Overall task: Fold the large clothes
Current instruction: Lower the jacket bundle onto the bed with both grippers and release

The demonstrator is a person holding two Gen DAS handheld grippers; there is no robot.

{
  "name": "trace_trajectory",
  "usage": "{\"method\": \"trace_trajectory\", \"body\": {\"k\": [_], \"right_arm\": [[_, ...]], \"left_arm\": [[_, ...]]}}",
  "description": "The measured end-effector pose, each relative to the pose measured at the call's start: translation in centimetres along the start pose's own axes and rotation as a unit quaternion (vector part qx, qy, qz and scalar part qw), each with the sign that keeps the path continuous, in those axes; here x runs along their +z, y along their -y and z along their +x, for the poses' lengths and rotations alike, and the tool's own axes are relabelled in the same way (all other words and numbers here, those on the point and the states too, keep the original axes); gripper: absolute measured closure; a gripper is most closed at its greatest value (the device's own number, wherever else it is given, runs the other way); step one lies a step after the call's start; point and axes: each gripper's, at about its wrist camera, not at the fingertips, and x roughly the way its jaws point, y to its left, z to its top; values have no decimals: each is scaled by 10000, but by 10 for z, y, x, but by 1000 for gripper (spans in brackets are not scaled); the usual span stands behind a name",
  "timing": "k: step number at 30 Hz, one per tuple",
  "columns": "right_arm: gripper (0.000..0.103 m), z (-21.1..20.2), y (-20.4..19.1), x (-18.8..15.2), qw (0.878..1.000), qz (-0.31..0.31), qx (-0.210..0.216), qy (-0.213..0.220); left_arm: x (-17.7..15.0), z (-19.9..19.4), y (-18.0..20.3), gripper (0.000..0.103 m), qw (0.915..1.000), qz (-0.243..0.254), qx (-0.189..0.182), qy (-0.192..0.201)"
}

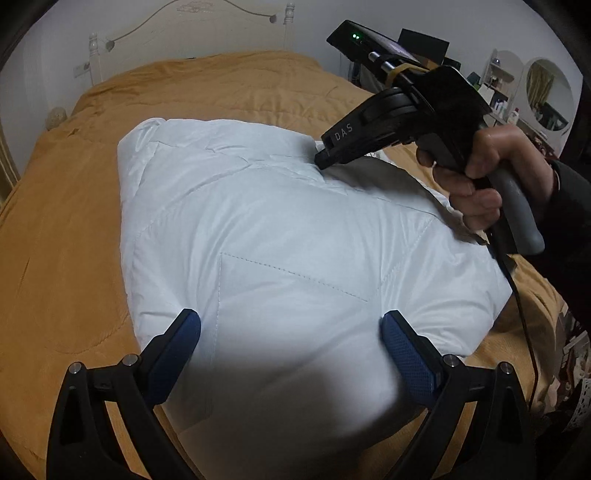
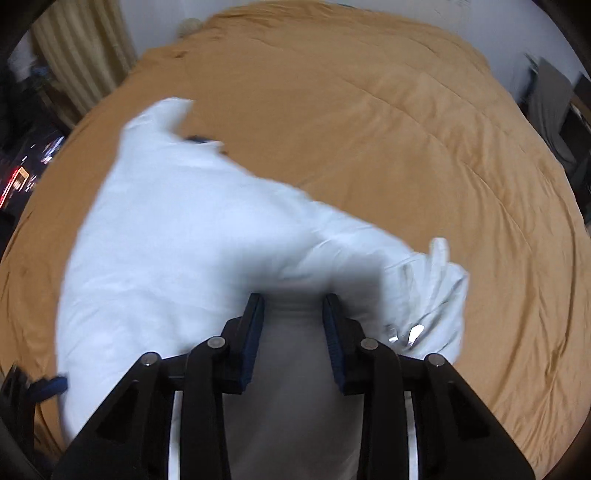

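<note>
A white quilted cover (image 1: 280, 229) lies folded in a thick pad on the orange bedspread (image 1: 74, 229). My left gripper (image 1: 291, 319) hovers over its near part, open wide, its blue pads (image 1: 410, 354) apart and touching nothing. My right gripper (image 1: 321, 158), held by a hand (image 1: 476, 177), meets the cover's far right edge. In the right wrist view, which is blurred, white cloth (image 2: 184, 236) bunches up between the narrow-set jaws of the right gripper (image 2: 293, 302), and both pads press on it. A crumpled corner (image 2: 439, 288) sticks out to the right.
A white headboard (image 1: 184, 22) stands at the far end of the bed. A dresser with an oval mirror (image 1: 546, 96) and bottles is at the right. A black cable (image 1: 524, 317) hangs from the right gripper's handle. Striped curtains (image 2: 81, 48) hang beside the bed.
</note>
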Motion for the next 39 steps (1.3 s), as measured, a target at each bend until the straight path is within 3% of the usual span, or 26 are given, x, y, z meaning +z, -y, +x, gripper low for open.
{"method": "trace_trajectory", "body": {"k": [2,4,8,10,13,16,17,20,23,26,27,30,32,34,35,36,39], "right_arm": [[82,-4,10,2,9996,225,-157,-66],[82,-19,6,8,9997,230,-78,28],[82,-28,-45,34,9984,-357,244,372],[82,-22,-69,43,9973,-641,227,275],[82,31,-81,46,9951,-824,-486,-244],[82,68,-45,47,9788,-676,-1881,-449],[81,63,-30,48,9795,-463,-1898,-491],[80,8,-1,36,9877,230,-1544,-74],[75,-66,-12,0,9901,141,-1266,592],[56,-109,-25,-50,9926,87,-850,862],[55,-113,-25,-65,9934,125,-711,887],[55,-102,-23,-103,9977,248,-468,432],[55,-73,-18,-128,9985,229,-474,-117],[48,-47,-8,-150,9979,159,-552,-312],[37,-40,-1,-156,9974,302,-569,-337],[29,-34,9,-159,9959,512,-621,-409],[29,-32,30,-160,9920,1129,-293,-488]], "left_arm": [[-1,3,-2,4,10000,-40,-5,-44],[-2,6,-8,3,9999,-108,-68,-51],[-8,6,-10,3,10000,-76,-51,-33],[-5,4,-9,3,10000,-61,-41,-28],[-10,0,-8,3,9999,-57,-104,-37],[-18,-6,-7,1,9999,15,-162,-23],[-20,-9,-7,1,9999,33,-130,-10],[-22,-13,-13,1,9998,-196,-92,-40],[-20,-13,-13,1,9993,-332,-40,-160],[-20,-14,-9,0,9989,-406,44,-208],[-20,-15,-9,0,9988,-433,55,-211],[-20,-18,-8,0,9985,-492,35,-247],[-20,-20,-10,0,9981,-558,-13,-259],[-22,-23,-14,0,9976,-638,-2,-282],[-22,-26,-18,1,9973,-700,2,-240],[-23,-33,-23,1,9968,-786,33,-106],[-22,-56,-37,1,9934,-907,502,487]]}}
